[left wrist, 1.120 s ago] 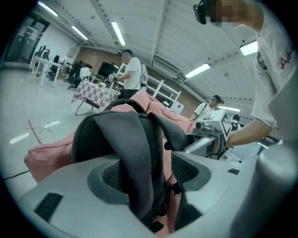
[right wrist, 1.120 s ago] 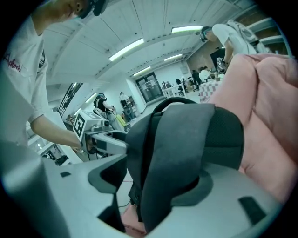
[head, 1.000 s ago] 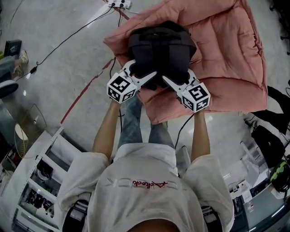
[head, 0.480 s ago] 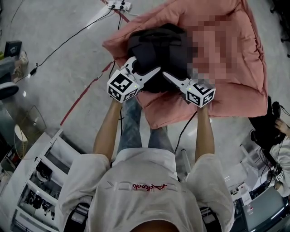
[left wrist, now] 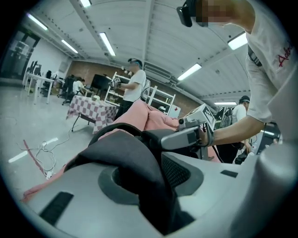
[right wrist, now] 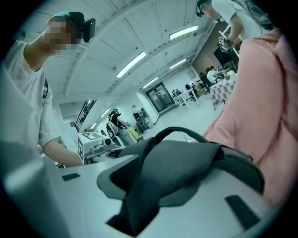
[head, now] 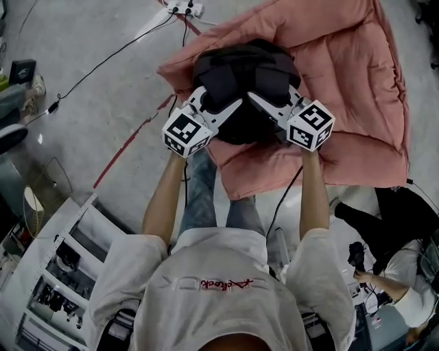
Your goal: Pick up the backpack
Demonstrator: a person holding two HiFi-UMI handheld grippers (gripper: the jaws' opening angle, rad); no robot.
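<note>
head view: nearest the camera is the person's white shirt [head: 219, 288], with both bare forearms reaching forward. metal shelving [head: 55, 274] is at lower left on the grey floor [head: 89, 89].

the left gripper [head: 221, 99] and right gripper [head: 274, 96] sit side by side on the near edge of the black backpack [head: 243, 68], marker cubes toward the person. the backpack lies on the near left corner of a pink quilt [head: 343, 68] spread on the floor. a red line [head: 130, 140] runs along the floor left of the quilt. a white power strip [head: 185, 8] with cables is at the far top edge.

left gripper view: the left gripper [left wrist: 144, 162] jaws have just been closing, and a fold of the backpack [left wrist: 135, 158] runs down the narrow gap between them, pinched. the right gripper [left wrist: 195, 128] is just beyond it, quilt [left wrist: 144, 116] behind. far off are a checkered table [left wrist: 91, 111] and people standing.

right gripper view: the right gripper [right wrist: 163, 176] jaws have also just been closing, clamped on a dark fold of the backpack [right wrist: 172, 172]. the quilt [right wrist: 260, 107] is at right, the left gripper [right wrist: 93, 142] at left, more people in the far room.
</note>
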